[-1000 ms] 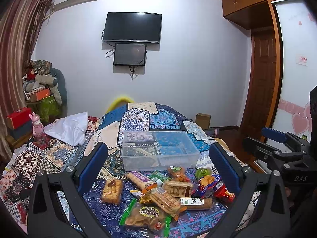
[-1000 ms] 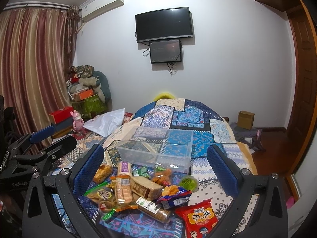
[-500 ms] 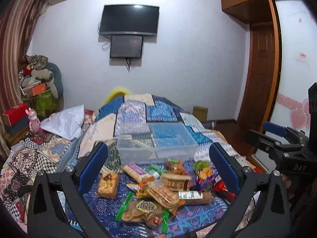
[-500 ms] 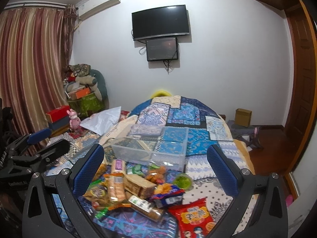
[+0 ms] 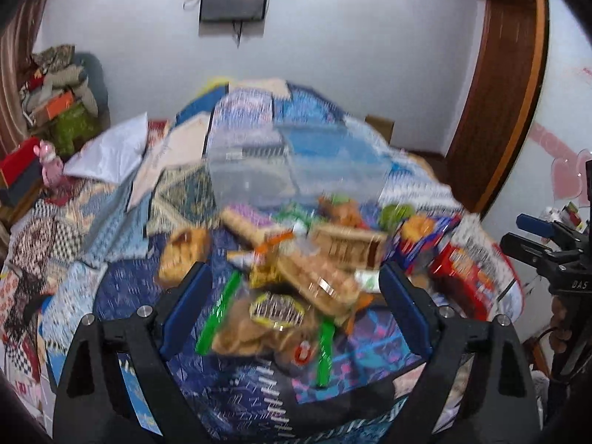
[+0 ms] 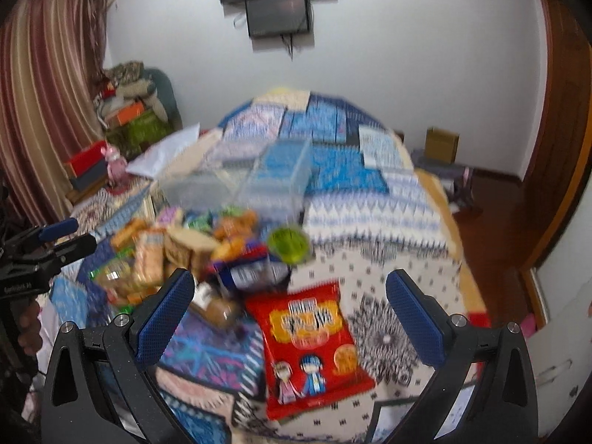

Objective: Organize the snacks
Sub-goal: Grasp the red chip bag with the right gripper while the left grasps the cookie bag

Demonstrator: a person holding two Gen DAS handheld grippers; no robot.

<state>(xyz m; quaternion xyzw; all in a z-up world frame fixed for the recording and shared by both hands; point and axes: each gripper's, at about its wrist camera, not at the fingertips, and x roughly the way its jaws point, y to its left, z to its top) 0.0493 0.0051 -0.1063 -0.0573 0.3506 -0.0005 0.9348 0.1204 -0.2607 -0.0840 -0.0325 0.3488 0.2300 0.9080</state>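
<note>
Left claw (image 5: 296, 296): spread wide, grasping nothing, hanging over the near end of the snack pile.
Green-edged snack bag (image 5: 259, 322): lies between the left claw's blue pads, below them on the bed.
Right claw (image 6: 290, 303): spread wide, empty.
Red snack bag (image 6: 310, 344): flat on the bed, between the right claw's fingers and slightly left of centre.
Snack pile (image 6: 192, 251): heaped on the bed, left of the red bag; motion-blurred.
Clear plastic bin (image 6: 255, 181): on the bed just behind the pile, beyond both claws.
Bed (image 6: 388, 222): covered by a patterned quilt.
</note>
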